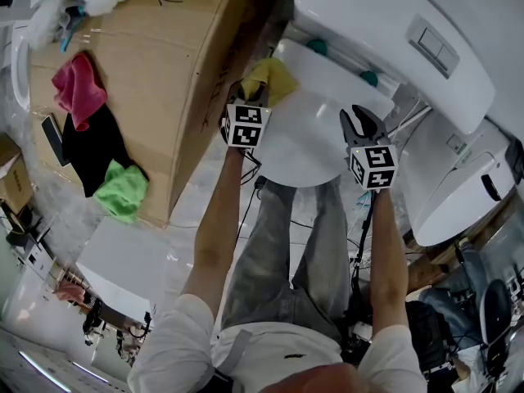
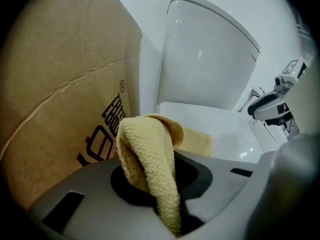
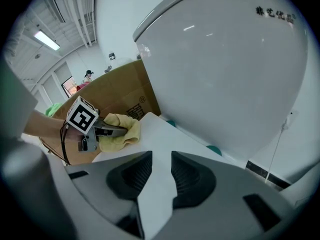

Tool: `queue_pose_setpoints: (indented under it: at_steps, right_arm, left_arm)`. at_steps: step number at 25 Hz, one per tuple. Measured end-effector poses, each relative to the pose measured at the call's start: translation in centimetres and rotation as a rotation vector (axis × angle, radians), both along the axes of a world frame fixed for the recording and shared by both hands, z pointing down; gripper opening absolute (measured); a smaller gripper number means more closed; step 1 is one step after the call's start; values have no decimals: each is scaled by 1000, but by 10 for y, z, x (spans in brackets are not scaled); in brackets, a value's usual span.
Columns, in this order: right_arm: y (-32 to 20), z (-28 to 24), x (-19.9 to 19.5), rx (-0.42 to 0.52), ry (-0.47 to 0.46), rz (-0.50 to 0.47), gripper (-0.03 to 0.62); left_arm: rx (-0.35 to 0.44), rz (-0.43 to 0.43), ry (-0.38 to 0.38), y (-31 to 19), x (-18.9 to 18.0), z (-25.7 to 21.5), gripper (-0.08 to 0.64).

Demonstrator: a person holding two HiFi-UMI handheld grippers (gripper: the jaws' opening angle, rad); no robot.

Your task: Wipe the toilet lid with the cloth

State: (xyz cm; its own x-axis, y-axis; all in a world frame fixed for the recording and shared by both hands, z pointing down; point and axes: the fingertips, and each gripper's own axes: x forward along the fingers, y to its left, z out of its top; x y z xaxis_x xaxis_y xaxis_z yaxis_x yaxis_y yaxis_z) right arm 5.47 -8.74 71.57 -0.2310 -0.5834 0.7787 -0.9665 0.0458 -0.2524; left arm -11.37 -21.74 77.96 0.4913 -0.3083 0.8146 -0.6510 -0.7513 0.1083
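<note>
The white toilet lid (image 1: 304,133) lies closed below the cistern (image 1: 385,31). A yellow cloth (image 1: 272,77) rests on the lid's far left corner, next to the cardboard box. My left gripper (image 1: 252,97) is shut on the cloth (image 2: 150,159), which bunches up between its jaws and trails onto the lid (image 2: 220,131). My right gripper (image 1: 360,121) hovers over the lid's right side, open, with only bare lid (image 3: 165,134) showing in the narrow gap between its jaws. In the right gripper view the left gripper (image 3: 107,130) and the cloth (image 3: 122,129) sit at the lid's left edge.
A tall cardboard box (image 1: 155,72) stands tight against the toilet's left side, with pink (image 1: 78,88), black (image 1: 94,142) and green (image 1: 123,191) cloths on it. Another white toilet (image 1: 458,187) stands to the right. Cables run on the floor between the person's legs.
</note>
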Motion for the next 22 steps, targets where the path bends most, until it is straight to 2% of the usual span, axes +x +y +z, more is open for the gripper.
queue_pose_setpoints:
  at_steps: [6,12,22]
  right_arm:
    - [11,2,-2,5,-24,-20,133]
    - [27,1,12,7,-32,-43,134]
    - [64,4,27,8,-50,-48,133]
  left_arm:
    - [20,-43,-31,17,-3,1,78]
    - [33,-85,-57,36,-2,-1,78]
    - [42,-93,-79,74,13,-1,78]
